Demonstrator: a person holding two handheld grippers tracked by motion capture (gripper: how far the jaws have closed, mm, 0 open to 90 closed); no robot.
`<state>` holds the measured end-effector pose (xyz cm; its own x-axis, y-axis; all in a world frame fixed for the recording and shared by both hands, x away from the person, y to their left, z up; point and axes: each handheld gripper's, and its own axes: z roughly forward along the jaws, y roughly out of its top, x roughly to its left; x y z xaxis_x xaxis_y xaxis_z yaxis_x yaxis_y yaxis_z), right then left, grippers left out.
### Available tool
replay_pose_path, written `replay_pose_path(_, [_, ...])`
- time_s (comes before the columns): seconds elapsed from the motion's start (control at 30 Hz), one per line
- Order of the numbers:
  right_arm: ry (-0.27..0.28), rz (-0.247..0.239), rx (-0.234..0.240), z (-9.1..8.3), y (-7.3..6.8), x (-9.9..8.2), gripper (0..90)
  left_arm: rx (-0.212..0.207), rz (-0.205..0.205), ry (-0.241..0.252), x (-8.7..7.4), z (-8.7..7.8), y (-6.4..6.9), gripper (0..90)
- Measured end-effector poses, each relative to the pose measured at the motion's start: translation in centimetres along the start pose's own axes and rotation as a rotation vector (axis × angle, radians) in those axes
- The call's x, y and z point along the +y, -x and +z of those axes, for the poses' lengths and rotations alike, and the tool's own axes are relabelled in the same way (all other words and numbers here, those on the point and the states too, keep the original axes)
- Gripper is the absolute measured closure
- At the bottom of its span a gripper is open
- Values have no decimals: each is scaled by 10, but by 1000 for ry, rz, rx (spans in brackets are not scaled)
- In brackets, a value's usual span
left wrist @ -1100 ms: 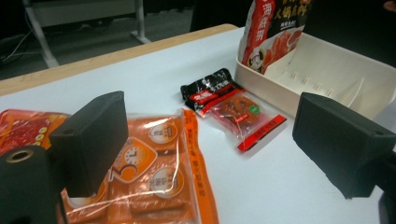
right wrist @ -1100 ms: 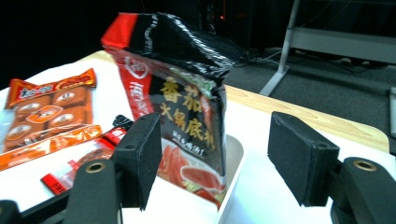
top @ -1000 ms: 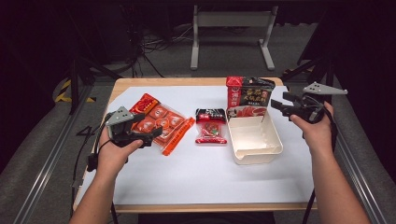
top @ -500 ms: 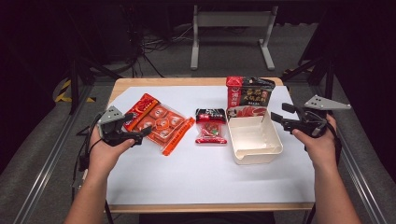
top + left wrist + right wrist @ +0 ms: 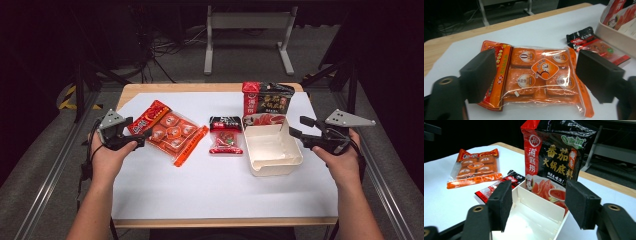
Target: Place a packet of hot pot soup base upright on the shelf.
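An orange packet of several wrapped blocks [image 5: 170, 132] [image 5: 536, 62] lies flat on the left of the white table top. My left gripper [image 5: 142, 137] [image 5: 539, 77] is at its near left edge, pointing at it. Its jaws have just been closing but still stand wide, with the packet ahead of the pads and untouched. A white plastic box [image 5: 272, 150] [image 5: 534, 205] sits at the right. A tall red and black bag [image 5: 267, 102] [image 5: 554, 157] stands upright at its far end. My right gripper [image 5: 299, 126] [image 5: 542, 203] hovers open at the box's right rim, its jaws having closed slightly on nothing.
A small red and black sachet [image 5: 226, 136] [image 5: 496, 186] lies flat between the orange packet and the box. The white sheet [image 5: 220, 185] covers a wooden table whose front half is bare. Dark floor and metal frames surround the table.
My left hand has drawn back to the left, off the orange packet. My right hand has slid toward the near side along the box's right rim.
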<state>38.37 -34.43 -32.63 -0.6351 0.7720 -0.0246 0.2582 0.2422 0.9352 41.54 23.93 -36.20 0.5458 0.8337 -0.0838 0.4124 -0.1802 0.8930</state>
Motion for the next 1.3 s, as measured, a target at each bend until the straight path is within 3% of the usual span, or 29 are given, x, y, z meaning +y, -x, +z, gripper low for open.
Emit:
replay_pose_path(0.13, [2, 3, 2, -1, 0, -2, 403, 45, -5, 28, -1, 1, -9, 259])
replay_pose_path(0.33, [6, 7, -1, -2, 0, -3, 402, 88, -63, -6, -5, 10, -31, 251])
replay_pose_path(0.6, [10, 5, 0, -2, -2, -3, 405, 154, -100, -43, -10, 29, -52, 100])
replay_pose_path(0.67, [9, 2, 1, -1, -2, -4, 405, 148, -131, -72, -13, 34, -57, 146])
replay_pose_path(0.7, [8, 2, 1, -1, -2, -4, 406, 152, -165, -84, -15, 36, -59, 171])
replay_pose_path(0.77, [8, 3, 2, -1, -2, -4, 407, 160, -185, -76, -18, 39, -63, 211])
replay_pose_path(1.07, [5, 4, 6, 2, -1, -5, 407, 203, -199, -77, -26, 52, -76, 232])
replay_pose_path(1.17, [4, 4, 7, 2, -1, -6, 407, 210, -197, -101, -28, 55, -80, 230])
replay_pose_path(1.23, [2, 8, 8, 3, -1, -7, 407, 239, -193, -121, -31, 57, -83, 237])
replay_pose_path(1.3, [4, 10, 12, 3, -1, -7, 407, 232, -225, -111, -33, 60, -87, 239])
